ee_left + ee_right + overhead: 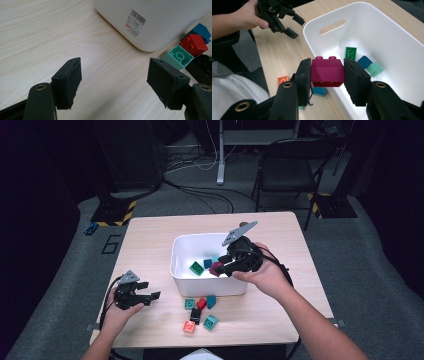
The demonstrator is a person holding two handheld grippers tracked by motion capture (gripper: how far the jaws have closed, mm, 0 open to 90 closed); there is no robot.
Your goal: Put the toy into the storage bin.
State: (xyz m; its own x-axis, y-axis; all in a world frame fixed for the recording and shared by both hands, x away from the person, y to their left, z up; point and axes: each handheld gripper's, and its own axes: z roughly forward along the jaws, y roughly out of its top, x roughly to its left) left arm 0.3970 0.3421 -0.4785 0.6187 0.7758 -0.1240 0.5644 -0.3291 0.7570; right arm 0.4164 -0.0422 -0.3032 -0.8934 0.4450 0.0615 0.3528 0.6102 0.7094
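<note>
- Magenta brick point(327, 72), clamped in the right claw point(326, 75) at the white bin's point(387, 32) rim, could slip and land outside.
- Left claw point(113, 82), jaws apart and empty at lower left, risks nudging the loose bricks point(200, 312).

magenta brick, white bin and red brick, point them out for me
magenta brick point(327, 72), right gripper view, its front face between the jaws
white bin point(179, 262), high view, its left wall
red brick point(194, 44), left gripper view, its studded top

White bin point(155, 25) bears an unreadable barcode label point(135, 22).
</note>
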